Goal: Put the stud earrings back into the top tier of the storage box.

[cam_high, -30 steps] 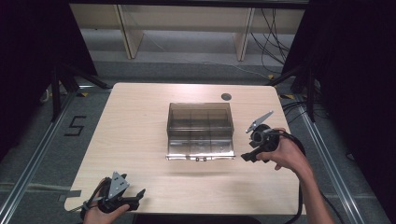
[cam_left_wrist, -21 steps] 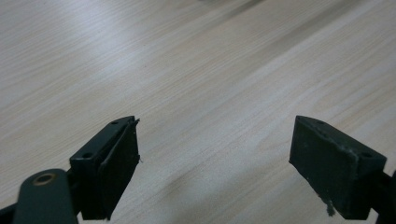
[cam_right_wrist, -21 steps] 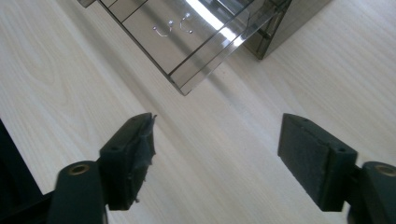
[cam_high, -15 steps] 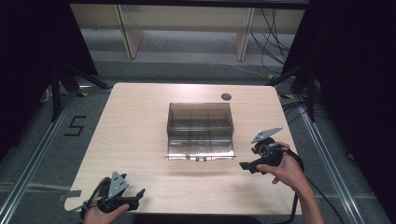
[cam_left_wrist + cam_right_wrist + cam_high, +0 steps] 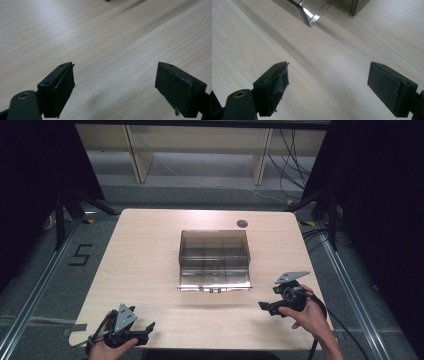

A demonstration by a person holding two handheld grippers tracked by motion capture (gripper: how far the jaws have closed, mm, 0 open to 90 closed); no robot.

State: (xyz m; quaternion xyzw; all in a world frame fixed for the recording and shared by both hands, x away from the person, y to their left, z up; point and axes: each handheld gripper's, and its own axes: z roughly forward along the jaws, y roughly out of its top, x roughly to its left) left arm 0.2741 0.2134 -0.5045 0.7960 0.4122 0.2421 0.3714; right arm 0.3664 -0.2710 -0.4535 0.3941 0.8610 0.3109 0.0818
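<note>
A smoky clear plastic box [image 5: 214, 249] with several compartments stands at the middle of the light wooden table [image 5: 150, 250], its lid [image 5: 214, 280] folded down toward me. My right gripper [image 5: 263, 306] is low over the table, near the box's front right corner and apart from it. Its jaws have just been opening and stand wide apart [image 5: 328, 83] with bare wood between them; a corner of the lid [image 5: 312, 13] shows ahead. My left gripper [image 5: 149, 327] rests at the near left edge, open [image 5: 115, 82], nothing between its pads.
A small dark round disc [image 5: 242, 223] lies near the table's far edge. Shelving and loose cables stand beyond the table. Black curtains hang on both sides, and a floor mark "5" [image 5: 80, 255] is at the left.
My right hand has come down and toward the near edge, away from the box's right side. The left hand has stayed put.
</note>
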